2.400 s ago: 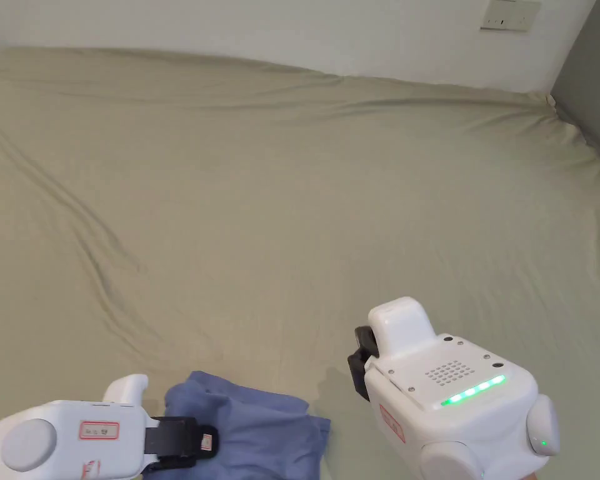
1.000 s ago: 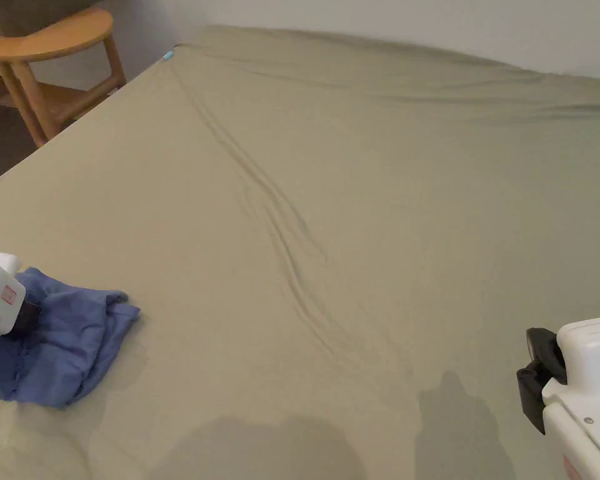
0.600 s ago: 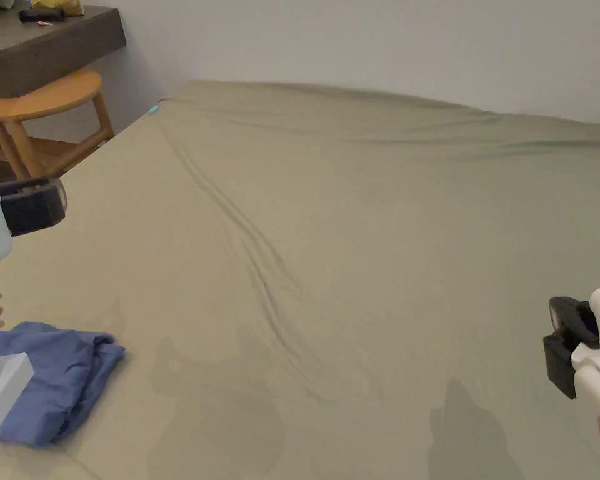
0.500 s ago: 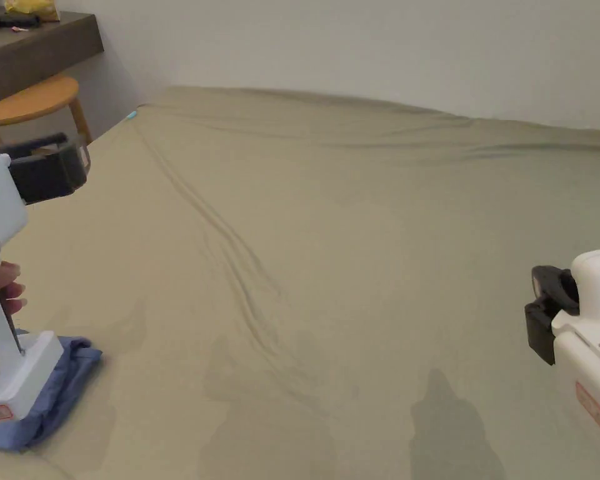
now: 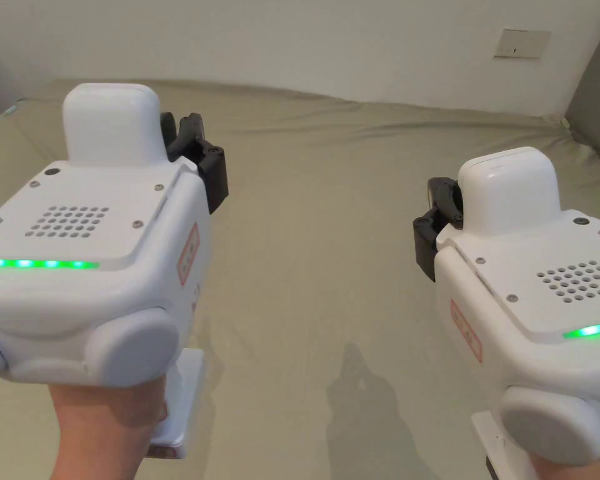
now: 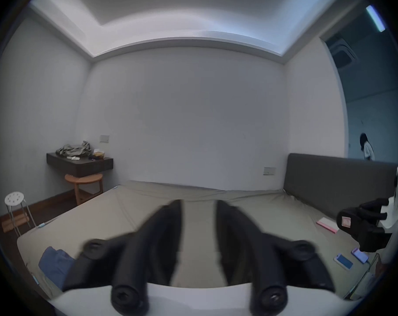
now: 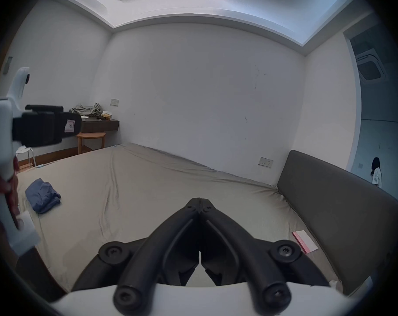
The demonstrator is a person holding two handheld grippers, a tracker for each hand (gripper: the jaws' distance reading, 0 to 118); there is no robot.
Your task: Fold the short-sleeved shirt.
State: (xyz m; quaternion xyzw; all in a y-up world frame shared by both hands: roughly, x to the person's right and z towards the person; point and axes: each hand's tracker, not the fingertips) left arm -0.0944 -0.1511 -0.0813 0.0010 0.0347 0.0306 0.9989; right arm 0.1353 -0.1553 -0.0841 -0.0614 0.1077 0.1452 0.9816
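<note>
Blue shirt (image 7: 42, 195) bunched on bed (image 7: 148, 184); left gripper (image 6: 198, 209) jaws apart, right gripper (image 7: 200, 199) jaws together, both empty.

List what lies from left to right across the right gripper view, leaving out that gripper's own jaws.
Left gripper → blue shirt on the bed sheet → wooden stool → wall socket → pink booklet → dark headboard → person in the doorway.

Blue shirt (image 6: 54, 266) partly hidden behind left claw (image 6: 198, 209), whose jaws are blurred. Right claw (image 5: 431, 215) mostly hidden behind own white housing in head view. Items on wall shelf (image 7: 100, 125) too small to tell.
</note>
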